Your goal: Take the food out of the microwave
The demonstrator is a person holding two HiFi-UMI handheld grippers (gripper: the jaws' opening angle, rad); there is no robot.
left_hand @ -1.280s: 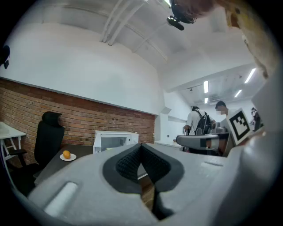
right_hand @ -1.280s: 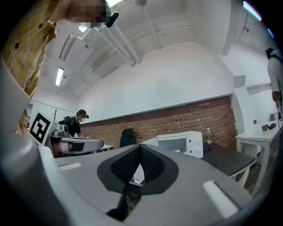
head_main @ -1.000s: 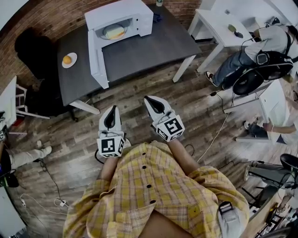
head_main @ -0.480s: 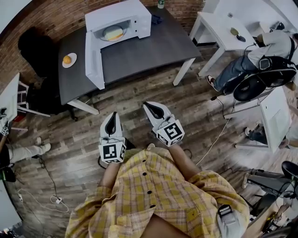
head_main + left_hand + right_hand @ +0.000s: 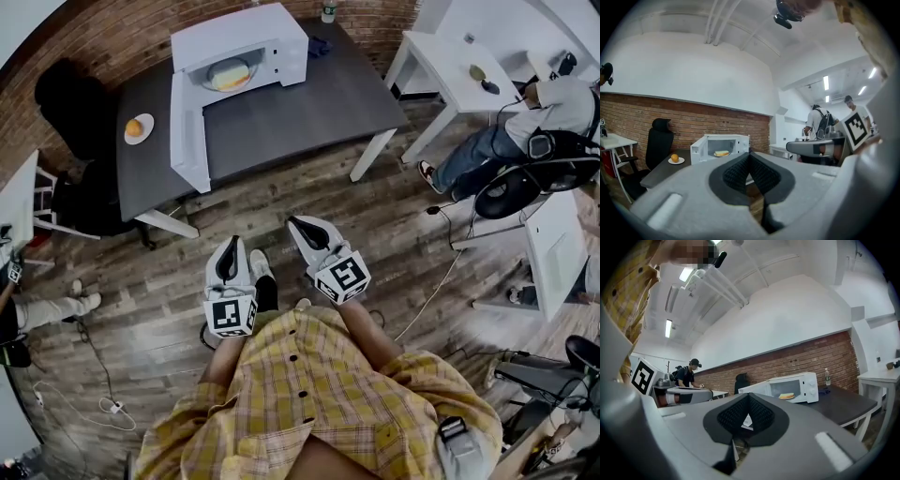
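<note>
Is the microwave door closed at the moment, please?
No, the door of the microwave stands swung wide open, and the food inside shows plainly.

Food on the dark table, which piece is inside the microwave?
The flat yellowish food, lying in the open microwave. The round orange food sits outside, on a small white plate on the table left of the door.

Head view steeply downward; both gripper views level, toward distant microwave (image 5: 234, 33)
</note>
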